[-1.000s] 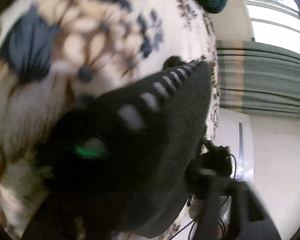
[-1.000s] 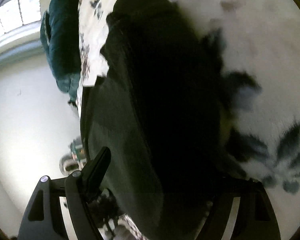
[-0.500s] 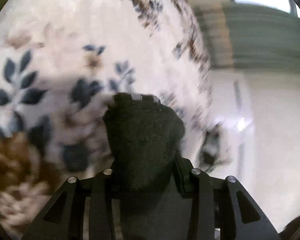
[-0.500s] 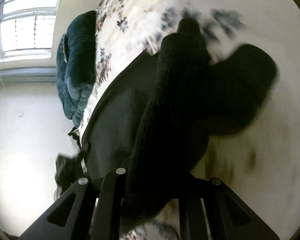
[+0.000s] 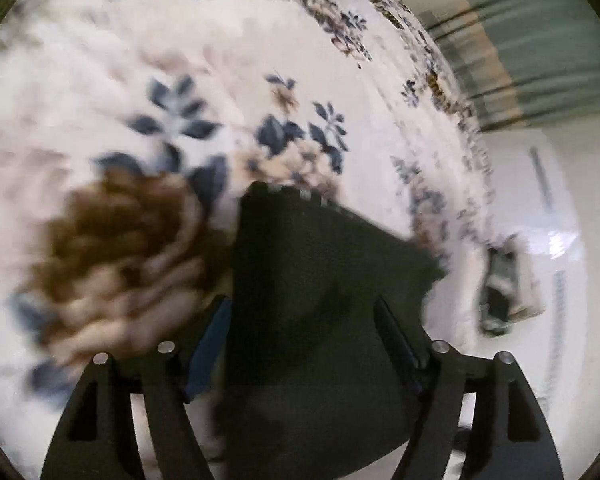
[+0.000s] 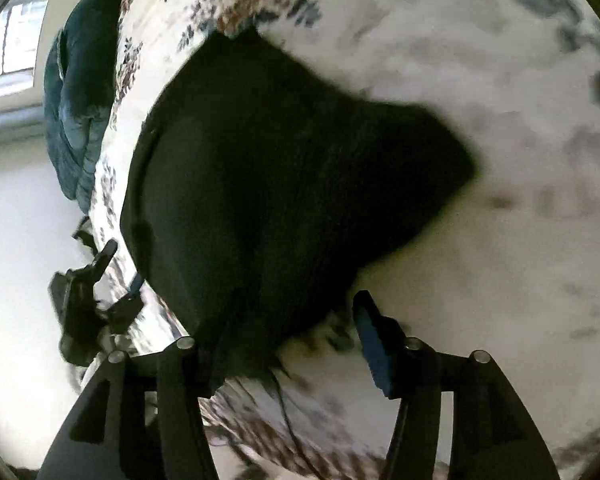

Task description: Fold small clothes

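Note:
A small dark garment (image 5: 320, 280) lies on the floral bedspread (image 5: 180, 60), with a row of pale marks along its far edge. My left gripper (image 5: 302, 340) hovers over its near part; the jaws are opening, the cloth sits between them, and the blue pad (image 5: 208, 344) stands off its edge. In the right wrist view the same garment (image 6: 280, 160) lies bunched into a rough triangle. My right gripper (image 6: 284, 352) is opening too: its right finger (image 6: 374, 344) is clear of the cloth, and its left finger is partly hidden by a fold.
A dark teal quilt (image 6: 76, 120) hangs off the bed's far corner. The bed's edge runs beside the garment, with pale floor (image 6: 16, 240) beyond. What looks like the other gripper (image 6: 124, 264) sits at that edge. Green curtains (image 5: 540, 60) hang at the back.
Half a second ago both grippers were closed on the lifted cloth. Now both stand spread and the garment rests on the bedspread, wider and flatter. Both views have pulled back from it.

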Tool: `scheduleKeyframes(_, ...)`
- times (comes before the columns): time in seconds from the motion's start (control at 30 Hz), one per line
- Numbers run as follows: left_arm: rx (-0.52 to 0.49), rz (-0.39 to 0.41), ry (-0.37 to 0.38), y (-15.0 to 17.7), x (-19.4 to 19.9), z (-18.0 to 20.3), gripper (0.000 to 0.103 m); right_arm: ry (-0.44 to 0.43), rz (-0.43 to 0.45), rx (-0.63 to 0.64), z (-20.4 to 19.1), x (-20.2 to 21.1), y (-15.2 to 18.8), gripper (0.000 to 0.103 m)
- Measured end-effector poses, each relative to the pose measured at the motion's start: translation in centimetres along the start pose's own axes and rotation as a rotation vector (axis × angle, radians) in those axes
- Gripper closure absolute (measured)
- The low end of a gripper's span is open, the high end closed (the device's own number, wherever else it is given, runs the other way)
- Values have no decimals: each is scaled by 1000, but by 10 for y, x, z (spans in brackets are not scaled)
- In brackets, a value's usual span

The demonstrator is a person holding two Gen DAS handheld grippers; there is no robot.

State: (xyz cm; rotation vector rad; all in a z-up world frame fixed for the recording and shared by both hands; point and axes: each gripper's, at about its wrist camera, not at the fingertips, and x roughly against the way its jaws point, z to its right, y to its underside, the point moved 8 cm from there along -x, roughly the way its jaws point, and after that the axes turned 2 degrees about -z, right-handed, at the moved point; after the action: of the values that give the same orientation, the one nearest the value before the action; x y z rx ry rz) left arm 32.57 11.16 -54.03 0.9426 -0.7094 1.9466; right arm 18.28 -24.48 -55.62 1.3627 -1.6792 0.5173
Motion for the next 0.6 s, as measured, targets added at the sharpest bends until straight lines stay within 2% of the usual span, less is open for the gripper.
scheduleKeyframes(0.1, 2, 5, -107, 30, 20, -19, 31, 40, 24, -1, 13, 36, 0, 44)
scheduleKeyframes(0.27, 85, -87, -144, 86, 17, -56, 31, 74, 42, 0, 9, 77, -10, 44)
scheduleKeyframes(0.33, 87, -111, -181, 101, 7, -69, 31, 108, 68, 35, 5, 83, -29, 44)
scheduleKeyframes(0.47, 60, -135, -238, 105, -23, -86, 30, 138, 122, 128, -18, 68, -83, 44)
scheduleKeyframes(0.6, 120, -106, -218, 91, -40, -89, 8, 189, 148, 273, -55, 20, -152, 44)
